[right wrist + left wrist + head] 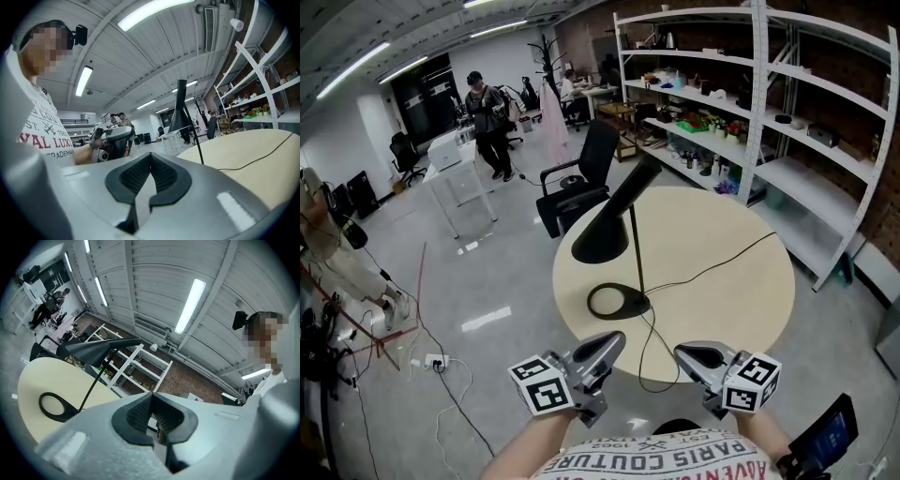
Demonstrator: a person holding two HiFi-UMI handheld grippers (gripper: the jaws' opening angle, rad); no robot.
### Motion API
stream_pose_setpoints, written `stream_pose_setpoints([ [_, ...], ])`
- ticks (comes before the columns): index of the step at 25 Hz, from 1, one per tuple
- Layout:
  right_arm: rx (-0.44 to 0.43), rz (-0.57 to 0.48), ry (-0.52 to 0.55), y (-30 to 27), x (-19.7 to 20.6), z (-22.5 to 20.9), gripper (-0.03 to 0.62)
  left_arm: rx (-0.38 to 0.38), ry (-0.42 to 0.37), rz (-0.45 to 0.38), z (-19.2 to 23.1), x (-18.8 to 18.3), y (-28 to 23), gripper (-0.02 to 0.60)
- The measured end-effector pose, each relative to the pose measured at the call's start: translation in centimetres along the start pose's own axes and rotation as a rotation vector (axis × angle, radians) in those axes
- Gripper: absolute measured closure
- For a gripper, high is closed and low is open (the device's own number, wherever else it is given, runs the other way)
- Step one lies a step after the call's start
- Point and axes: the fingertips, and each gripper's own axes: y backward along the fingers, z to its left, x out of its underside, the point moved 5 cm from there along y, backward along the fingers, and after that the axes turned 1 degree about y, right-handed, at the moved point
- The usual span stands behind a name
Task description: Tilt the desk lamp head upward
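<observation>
- Step in hand: approach. Neither tool has reached the lamp; by my reading the tilt itself has not begun.
- Left gripper (611, 343): jaws closed pad to pad, nothing between them. It hangs at the near edge of the round table (741, 309), pointing roughly level toward the lamp.
- Right gripper (684, 355): jaws likewise together and empty, just beside the left one, also at the near table edge.
- Desk lamp: black ring base (618, 302) flat on the table near its left side, just beyond the left gripper's tip. A thin stem (637, 253) rises upright from it.
- Lamp head (612, 223): black cone on top of the stem, sloping down toward the left, its wide mouth low and its narrow tail high. It is well apart from both grippers.
- Cord (717, 265) runs from the base across the tabletop to the right.
- Surroundings: black office chair (581, 183) behind the table, white shelving (769, 112) at right, people farther back.
- Next move, judged: 1 gripper must open and rise to the cone, taking its lower rim or pushing under it; the other could steady the base or stem.
- Risk, judged: the stem is slim and the ring base looks light, so lifting the head unbraced may tip or slide the whole lamp.
</observation>
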Motion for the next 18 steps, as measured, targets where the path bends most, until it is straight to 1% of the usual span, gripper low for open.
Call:
stream_pose_setpoints([
  [2,0.002,0.002,0.005,-0.4,0.0,-1.0,0.588,-0.007,0.010,-0.007,0.9,0.0,-0.5,0.580],
  [7,-0.006,0.043,0.035,-2.4,0.0,-3.6,0.588,-0.037,0.069,-0.032,3.7,-0.3,-1.2,0.580],
  [9,-0.006,0.042,0.024,-3.4,-0.3,-5.2,0.588,-0.052,0.087,-0.029,5.1,-0.5,-1.7,0.580],
  [12,-0.010,0.025,-0.023,-5.2,-0.7,-7.9,0.586,-0.079,0.130,-0.039,7.6,-0.7,-2.1,0.580],
  [14,-0.011,0.034,-0.022,-6.7,-0.7,-9.2,0.586,-0.100,0.168,-0.051,9.3,-1.0,-2.2,0.580],
  [16,-0.017,0.044,-0.013,-8.3,-1.1,-10.5,0.586,-0.121,0.190,-0.059,10.8,-1.5,-2.4,0.580],
  [17,-0.022,0.050,-0.006,-9.0,-1.4,-11.1,0.564,-0.131,0.196,-0.061,11.5,-1.7,-2.6,0.580],
  [18,-0.025,0.059,0.008,-9.8,-1.6,-11.7,0.560,-0.138,0.200,-0.062,12.0,-1.9,-2.7,0.580],
])
